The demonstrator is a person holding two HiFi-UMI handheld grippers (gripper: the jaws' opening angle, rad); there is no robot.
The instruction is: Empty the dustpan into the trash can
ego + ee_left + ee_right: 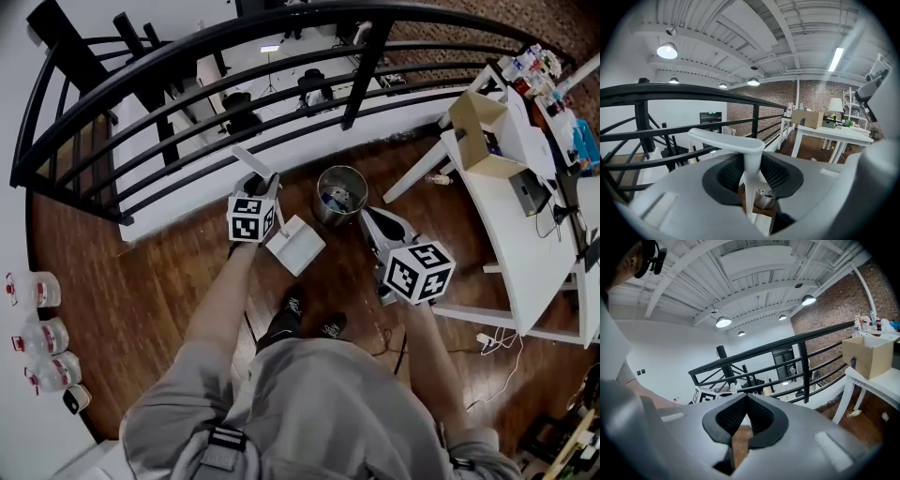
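In the head view a round metal trash can [339,194] stands on the wooden floor just before the railing, with some litter inside. My left gripper [264,186] is shut on the white handle of the dustpan [296,246], whose pan hangs just left of the can and nearer to me. The left gripper view shows the dustpan handle [751,161] running upright between the jaws of the left gripper [752,176], with the trash can [764,199] below and beyond. My right gripper [377,225] hovers just right of the can; the right gripper [746,398] has its jaws together and empty.
A black metal railing [281,84] crosses behind the can. A white table [525,234] with a cardboard box [483,131] stands at the right. Water bottles [37,337] line the floor at the left. The person's shoes [291,314] and cables [389,337] are close in front.
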